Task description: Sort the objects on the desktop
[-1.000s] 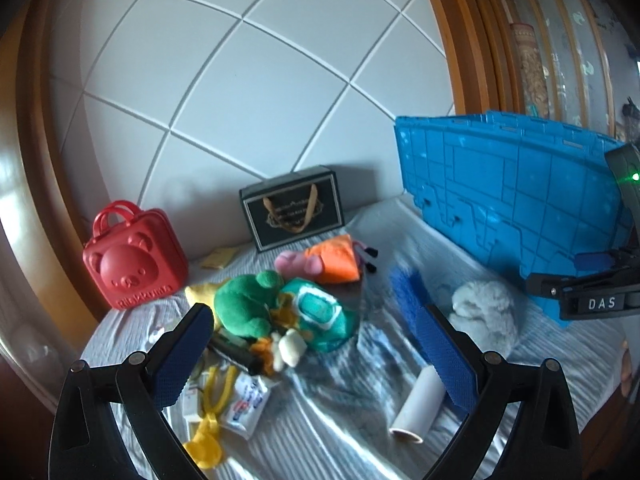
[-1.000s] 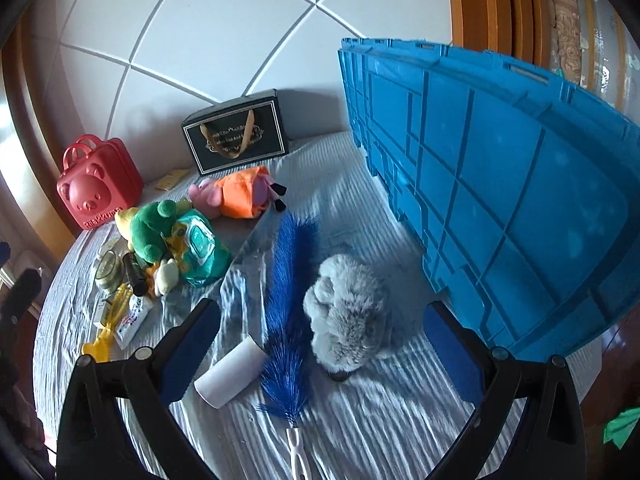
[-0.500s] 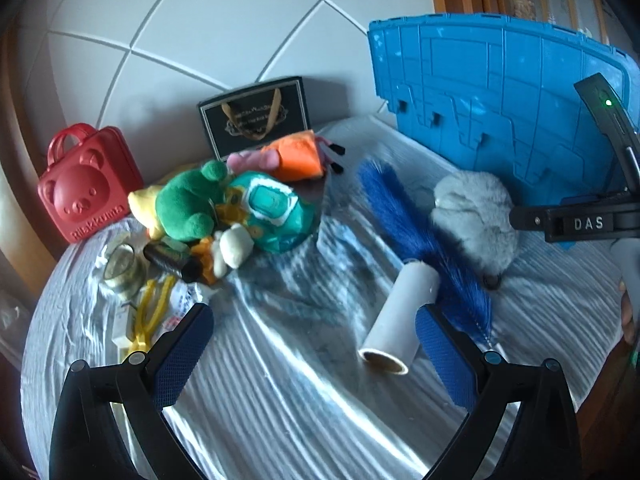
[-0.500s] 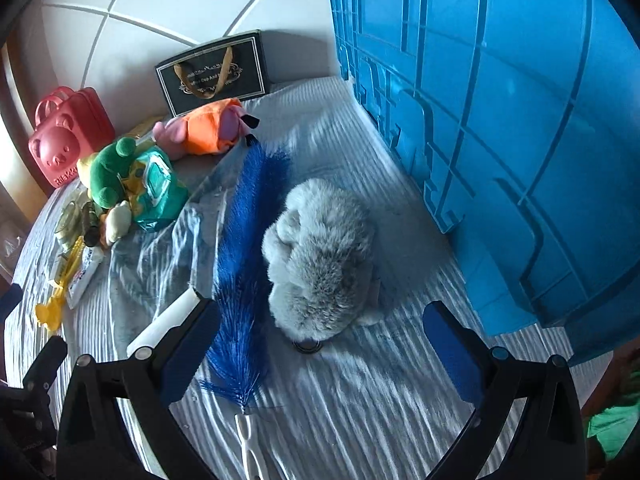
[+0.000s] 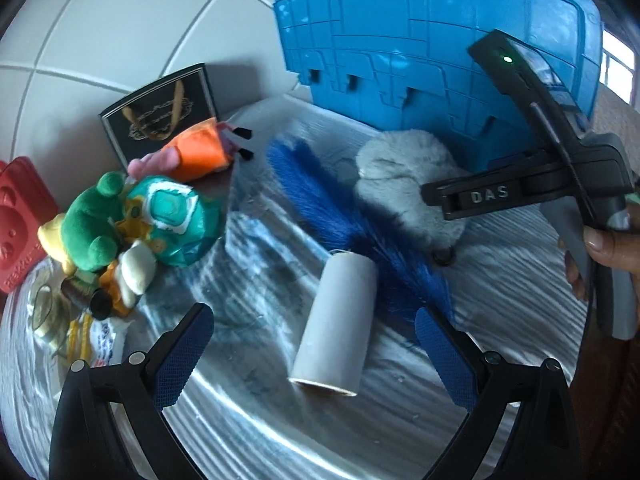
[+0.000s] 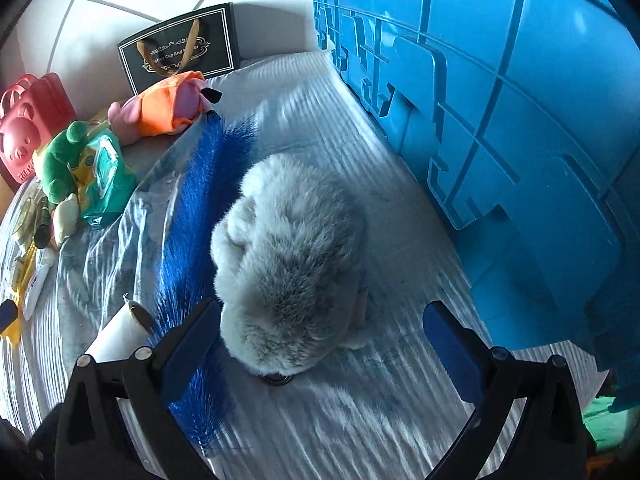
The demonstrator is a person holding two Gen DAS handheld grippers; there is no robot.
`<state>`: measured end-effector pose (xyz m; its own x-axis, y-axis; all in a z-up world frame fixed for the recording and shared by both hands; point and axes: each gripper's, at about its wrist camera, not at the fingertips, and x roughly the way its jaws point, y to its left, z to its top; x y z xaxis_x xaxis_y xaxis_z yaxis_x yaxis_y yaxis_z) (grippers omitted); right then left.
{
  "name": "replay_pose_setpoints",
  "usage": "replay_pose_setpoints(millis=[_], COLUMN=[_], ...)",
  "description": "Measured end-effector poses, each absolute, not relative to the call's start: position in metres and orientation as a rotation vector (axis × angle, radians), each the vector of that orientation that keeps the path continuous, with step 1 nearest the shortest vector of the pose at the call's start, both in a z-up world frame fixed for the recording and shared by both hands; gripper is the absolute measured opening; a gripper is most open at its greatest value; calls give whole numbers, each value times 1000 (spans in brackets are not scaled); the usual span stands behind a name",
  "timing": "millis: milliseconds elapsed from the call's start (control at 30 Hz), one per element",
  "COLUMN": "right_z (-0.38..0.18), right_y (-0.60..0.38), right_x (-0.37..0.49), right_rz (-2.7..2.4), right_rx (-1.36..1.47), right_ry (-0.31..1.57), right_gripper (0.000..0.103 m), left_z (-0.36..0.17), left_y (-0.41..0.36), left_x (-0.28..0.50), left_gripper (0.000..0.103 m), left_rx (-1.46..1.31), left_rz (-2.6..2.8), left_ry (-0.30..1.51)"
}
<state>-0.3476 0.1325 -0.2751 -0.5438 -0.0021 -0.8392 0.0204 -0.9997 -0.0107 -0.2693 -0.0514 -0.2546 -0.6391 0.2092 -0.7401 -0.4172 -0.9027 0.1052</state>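
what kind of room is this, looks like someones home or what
Probably a home, perhaps a bedroom or playroom: plush toys such as the green frog and grey furry toy lie on a striped cloth-covered surface, beside a blue plastic storage crate and a tiled wall.

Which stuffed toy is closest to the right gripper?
The fluffy grey plush, sitting between the open right gripper fingers. The green plush and the orange-and-pink plush lie farther away.

A white wall (image 5: 120, 20) of large square panels, divided by pale grooved lines, rises behind the bench (image 5: 260, 412). The bench is covered in a pale, finely ribbed cloth (image 6: 360, 420) that wrinkles and catches bright daylight. At the far right edge of the left wrist view, a window (image 5: 618, 68) glows white.
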Motion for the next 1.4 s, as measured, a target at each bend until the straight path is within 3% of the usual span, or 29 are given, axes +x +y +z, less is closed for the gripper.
replay_pose_setpoints(millis=[367,600,633,667,700,733,867,1167,1400], right_z=[-300,-311,-312,-315,-318,-321,-312,-251,-172], right_y=[118,107,104,101,99,97,97,99,104], right_x=[-386,-393,-394,-395,-396,-396,-386,-341,-305], right_rz=[-2676,-2647,-2643,-2637,-2624,-2610,-2623,-2693,-2771], right_rx=[1570,1589,1591,1603,1617,1630,1576,1356,1126], right_ry=[69,137,162,201,215,225,228,159,37], right_gripper=[103,102,99,86,64,54,46,46,46], left_z=[-293,-310,-313,-315,-315,-315,-309,-250,-171], left_y=[-35,-45,-45,-45,-44,-44,-47,-68,-77], left_x=[-301,-315,-316,-315,-314,-313,-305,-290,-279], left_gripper=[100,71,65,51,45,45,45,45,45], left_rx=[-1200,-1290,-1297,-1303,-1299,-1295,-1269,-1164,-1002], left_rz=[2405,2357,2348,2335,2333,2345,2390,2520,2634], left_ry=[453,426,429,426,421,431,448,375,332])
